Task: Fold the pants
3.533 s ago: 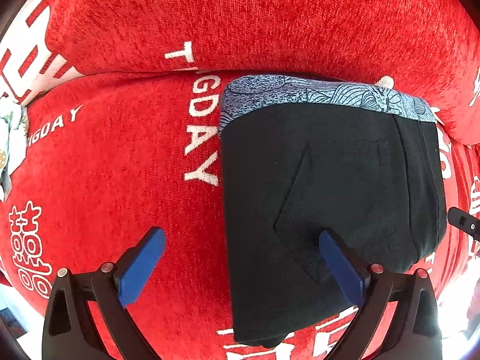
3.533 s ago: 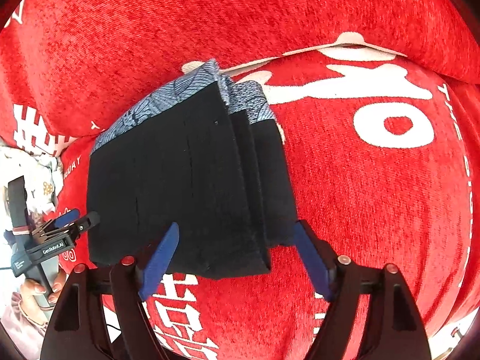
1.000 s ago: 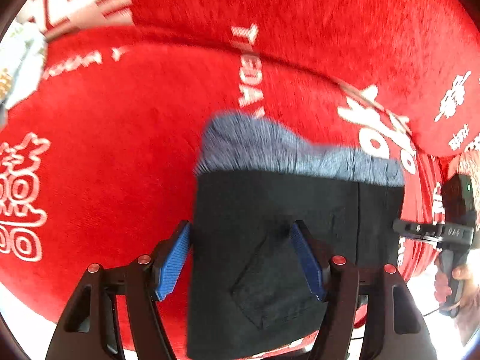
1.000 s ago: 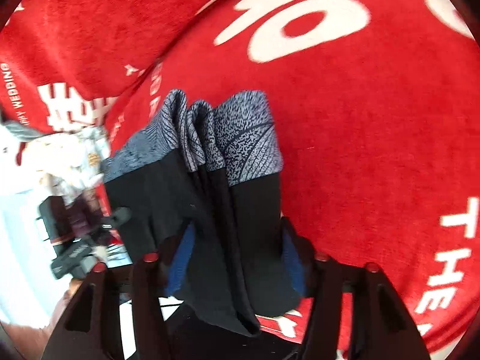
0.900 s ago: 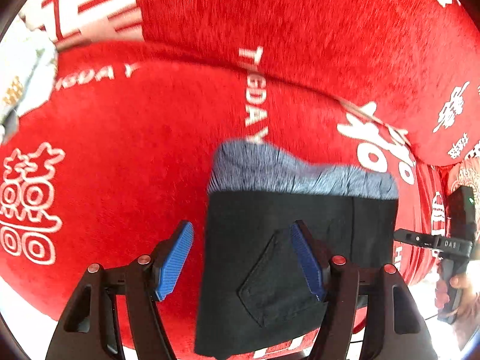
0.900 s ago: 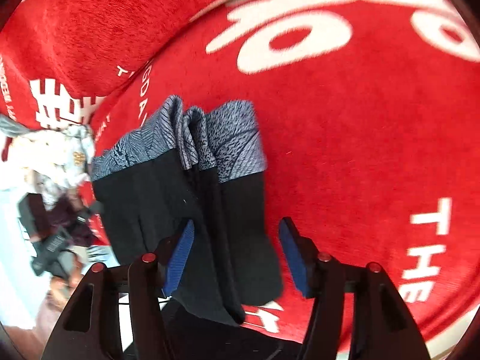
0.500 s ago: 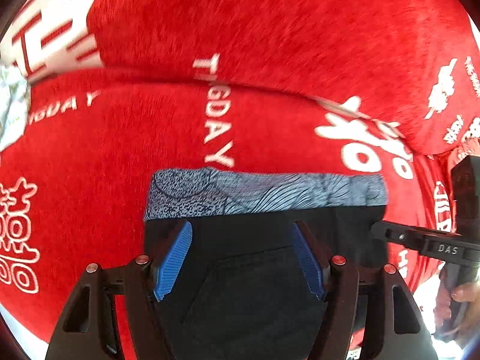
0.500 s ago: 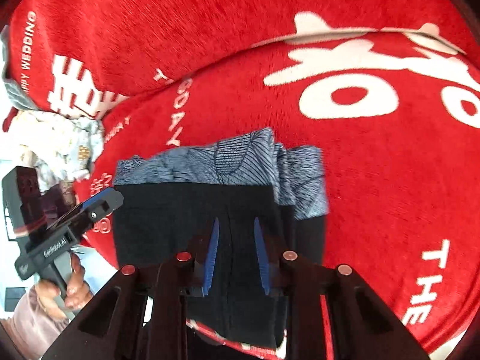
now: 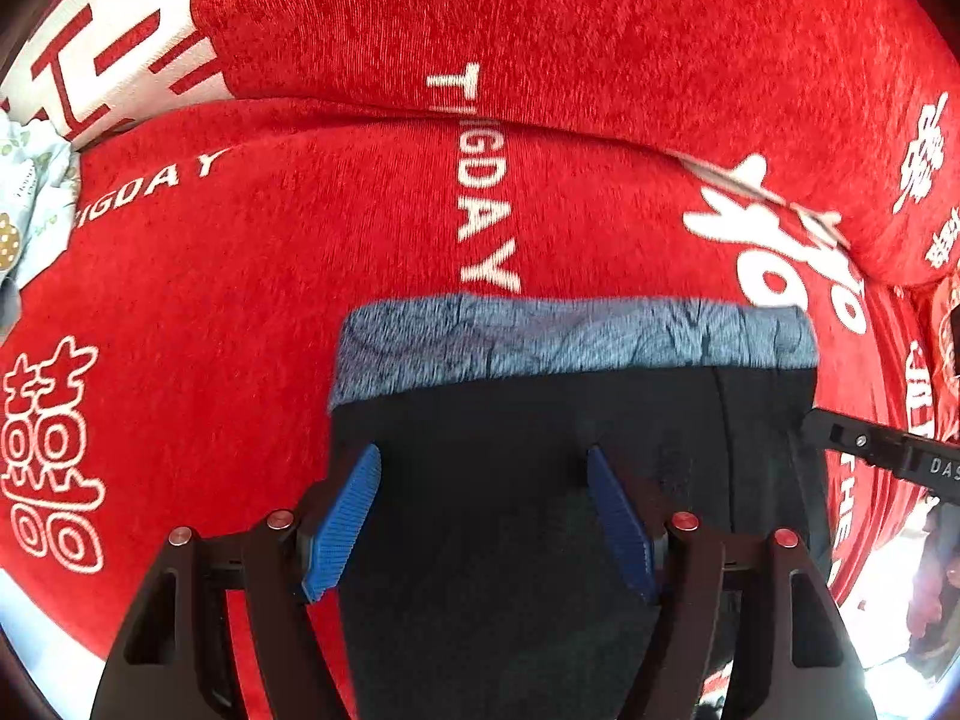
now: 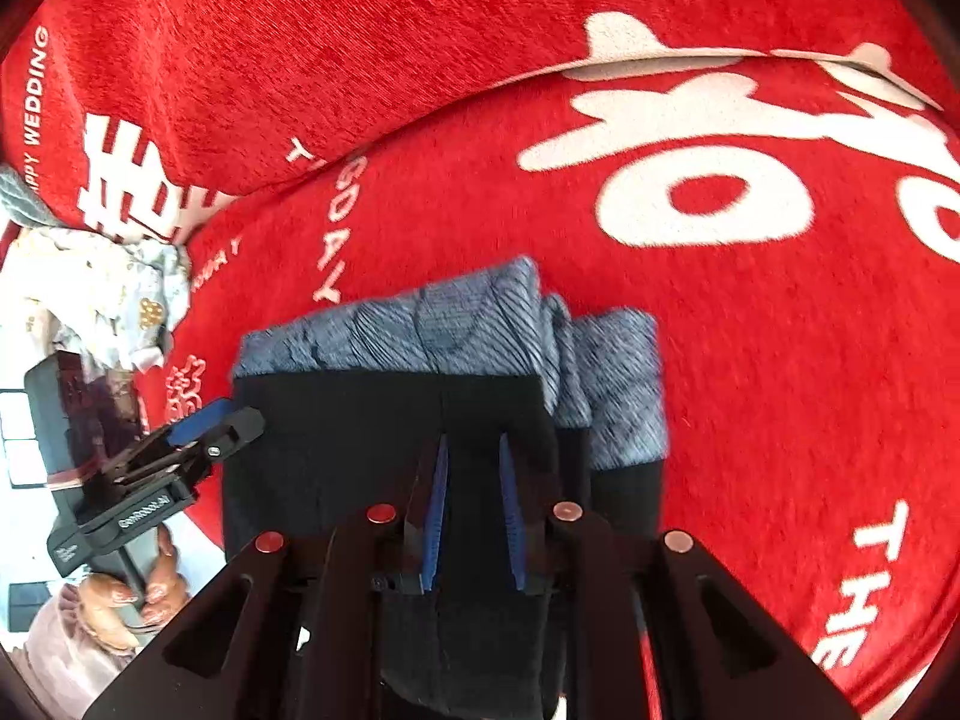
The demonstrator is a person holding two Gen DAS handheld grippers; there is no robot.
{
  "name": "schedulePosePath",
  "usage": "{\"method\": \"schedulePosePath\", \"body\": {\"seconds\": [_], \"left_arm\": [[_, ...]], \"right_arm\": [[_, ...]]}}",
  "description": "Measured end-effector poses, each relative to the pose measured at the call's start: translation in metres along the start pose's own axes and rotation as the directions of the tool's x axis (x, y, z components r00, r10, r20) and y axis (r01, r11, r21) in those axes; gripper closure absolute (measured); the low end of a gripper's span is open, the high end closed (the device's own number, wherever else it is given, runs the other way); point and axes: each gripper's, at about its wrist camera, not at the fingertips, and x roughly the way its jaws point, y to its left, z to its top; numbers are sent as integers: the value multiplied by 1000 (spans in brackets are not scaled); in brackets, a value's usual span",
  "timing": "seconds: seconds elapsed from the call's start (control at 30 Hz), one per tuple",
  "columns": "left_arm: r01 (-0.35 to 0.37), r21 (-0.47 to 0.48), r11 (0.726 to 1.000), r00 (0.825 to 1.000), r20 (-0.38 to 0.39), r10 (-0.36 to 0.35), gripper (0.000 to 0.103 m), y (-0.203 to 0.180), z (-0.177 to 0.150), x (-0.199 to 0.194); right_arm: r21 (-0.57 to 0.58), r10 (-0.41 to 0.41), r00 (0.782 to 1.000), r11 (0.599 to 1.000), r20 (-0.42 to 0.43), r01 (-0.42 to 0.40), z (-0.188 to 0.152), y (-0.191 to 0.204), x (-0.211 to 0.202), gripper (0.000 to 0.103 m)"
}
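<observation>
The folded black pants with a grey-blue patterned waistband lie on the red sofa seat. My left gripper is open, its blue pads on either side of the pants' near left part. In the right wrist view my right gripper is shut on the near edge of the pants, the blue pads close together with black cloth between them. The stacked layers show at the right edge. The left gripper shows at the pants' left side.
The sofa back with white lettering rises behind the seat. A pale patterned cloth pile lies at the far left. A person's hand holds the left gripper's handle. The right gripper's body juts in at right.
The pants were lifted, turned and set back down with the waistband pointing away. My right gripper closed from open onto the pants' near edge. My left gripper narrowed but stays open.
</observation>
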Motion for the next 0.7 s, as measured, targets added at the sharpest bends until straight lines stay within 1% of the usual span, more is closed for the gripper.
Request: {"method": "schedulePosePath", "body": {"seconds": [0.1, 0.13, 0.17, 0.2, 0.27, 0.43, 0.47, 0.5, 0.57, 0.7], "left_arm": [[-11, 19, 1000, 999, -30, 11, 30, -1, -7, -5], [-15, 21, 1000, 999, -38, 16, 27, -1, -10, -7], [-18, 19, 1000, 999, -45, 19, 19, -1, -13, -8], [-19, 16, 1000, 999, -49, 20, 18, -1, -16, -10], [-22, 16, 1000, 998, -65, 23, 18, -1, -21, -13], [-61, 46, 997, 992, -103, 65, 18, -7, -33, -21], [-73, 52, 996, 991, -108, 79, 18, -9, -35, -24], [-82, 55, 995, 989, -116, 87, 18, -10, -36, -26], [-84, 55, 995, 986, -139, 91, 18, -13, -38, -31], [-98, 73, 993, 984, -140, 107, 18, -20, -41, -46]], "right_arm": [[30, -21, 1000, 999, -9, 21, -12, -2, -6, 77], [43, -25, 1000, 999, -17, 26, -19, -3, -9, 76], [50, -30, 999, 998, -21, 31, -23, -4, -10, 74], [57, -37, 999, 998, -26, 38, -29, -4, -11, 72], [70, -52, 998, 996, -32, 54, -38, -4, -13, 65], [143, -53, 997, 988, -52, 60, -58, -9, -16, 64], [150, -56, 997, 987, -56, 64, -61, -9, -17, 62], [155, -61, 996, 985, -62, 70, -63, -8, -18, 60], [157, -81, 993, 983, -84, 93, -67, -3, -20, 46], [123, -104, 988, 985, -114, 118, -72, 14, -27, 41]]}}
